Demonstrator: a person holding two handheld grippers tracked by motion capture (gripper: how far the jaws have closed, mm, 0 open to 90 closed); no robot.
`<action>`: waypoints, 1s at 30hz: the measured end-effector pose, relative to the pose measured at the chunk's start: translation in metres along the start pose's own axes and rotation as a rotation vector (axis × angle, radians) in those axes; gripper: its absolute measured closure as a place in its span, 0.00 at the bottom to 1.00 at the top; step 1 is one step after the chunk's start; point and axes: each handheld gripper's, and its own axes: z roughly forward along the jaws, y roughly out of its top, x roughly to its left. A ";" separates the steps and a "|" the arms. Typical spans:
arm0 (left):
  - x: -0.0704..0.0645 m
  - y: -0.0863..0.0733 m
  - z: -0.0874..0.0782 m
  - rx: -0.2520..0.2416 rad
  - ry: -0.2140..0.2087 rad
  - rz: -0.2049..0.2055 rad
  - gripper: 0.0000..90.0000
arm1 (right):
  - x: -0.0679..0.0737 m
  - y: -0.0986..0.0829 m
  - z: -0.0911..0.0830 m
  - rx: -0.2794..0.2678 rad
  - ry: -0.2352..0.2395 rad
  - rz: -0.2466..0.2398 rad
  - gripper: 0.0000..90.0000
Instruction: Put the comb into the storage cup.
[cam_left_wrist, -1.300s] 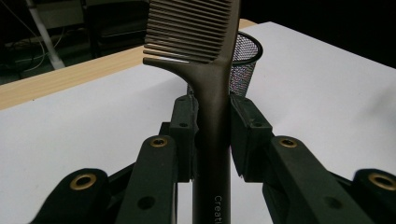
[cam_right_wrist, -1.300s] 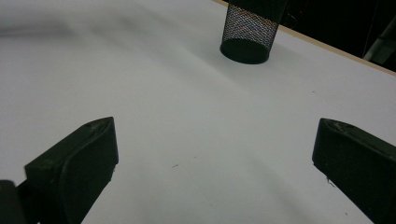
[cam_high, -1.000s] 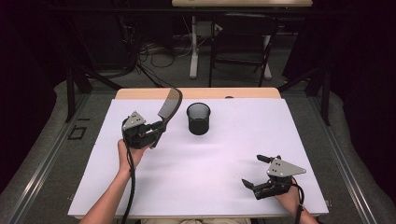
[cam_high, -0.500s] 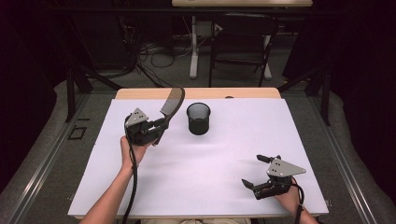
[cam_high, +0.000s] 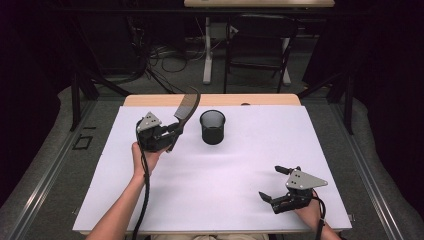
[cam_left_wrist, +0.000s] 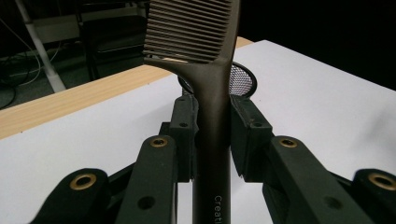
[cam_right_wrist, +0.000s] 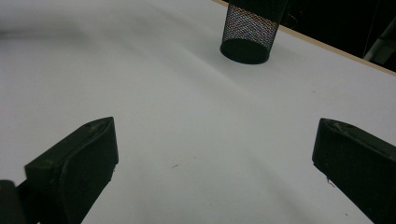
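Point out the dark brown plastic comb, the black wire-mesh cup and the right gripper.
dark brown plastic comb (cam_left_wrist: 212, 116), left gripper view, on its handle.
black wire-mesh cup (cam_high: 212, 134), high view, on its side wall.
right gripper (cam_high: 275, 182), high view, midway between its fingertips.

Right gripper (cam_right_wrist: 215, 158): its two black jaws stand wide apart over the bare white table surface (cam_right_wrist: 154, 93), holding nothing. Far ahead, right of centre, a black mesh cup (cam_right_wrist: 249, 32) stands upright near the table's wooden edge (cam_right_wrist: 336, 50).
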 end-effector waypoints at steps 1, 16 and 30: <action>0.000 0.000 0.001 -0.002 -0.002 0.002 0.80 | 0.000 0.000 0.000 0.000 0.000 -0.001 0.00; -0.002 0.008 0.009 -0.015 -0.009 -0.003 0.80 | 0.000 0.000 0.000 -0.001 -0.001 0.000 0.00; -0.005 0.015 0.018 -0.035 -0.016 -0.006 0.80 | -0.001 0.000 0.000 0.000 -0.002 0.001 0.00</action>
